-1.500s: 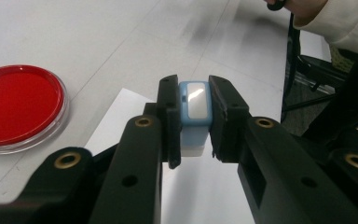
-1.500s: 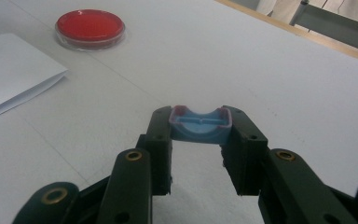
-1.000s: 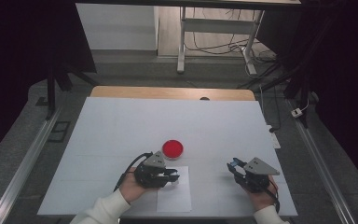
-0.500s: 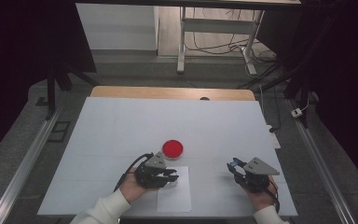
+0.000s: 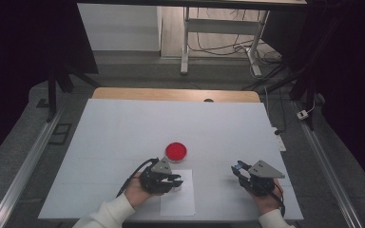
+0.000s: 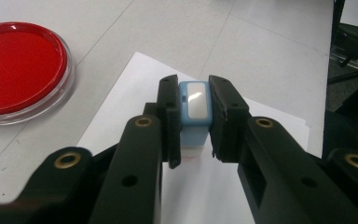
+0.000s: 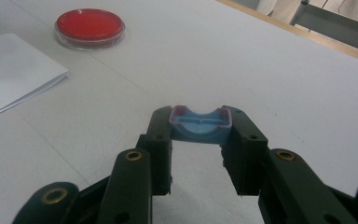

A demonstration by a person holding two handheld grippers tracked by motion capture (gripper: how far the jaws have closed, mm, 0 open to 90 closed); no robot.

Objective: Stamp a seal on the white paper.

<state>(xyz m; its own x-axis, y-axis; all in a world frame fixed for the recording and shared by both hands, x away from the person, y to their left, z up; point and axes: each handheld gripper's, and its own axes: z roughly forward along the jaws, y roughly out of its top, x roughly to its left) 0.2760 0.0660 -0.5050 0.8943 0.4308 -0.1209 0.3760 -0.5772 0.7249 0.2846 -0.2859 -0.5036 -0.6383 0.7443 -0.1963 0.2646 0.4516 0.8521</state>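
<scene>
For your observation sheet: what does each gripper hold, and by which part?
Left gripper: blue stamp, clamped by its two sides. Right gripper: blue cap, clamped by its two ends.

Dish (image 5: 176,151) on table (image 5: 123,123), just behind paper sheet (image 5: 178,202). Left gripper (image 5: 175,181) over sheet; right gripper (image 5: 240,171) well apart to the right.

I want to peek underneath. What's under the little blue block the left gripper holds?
A white paper sheet lies under the blue block. The block's bottom face is hidden.
</scene>
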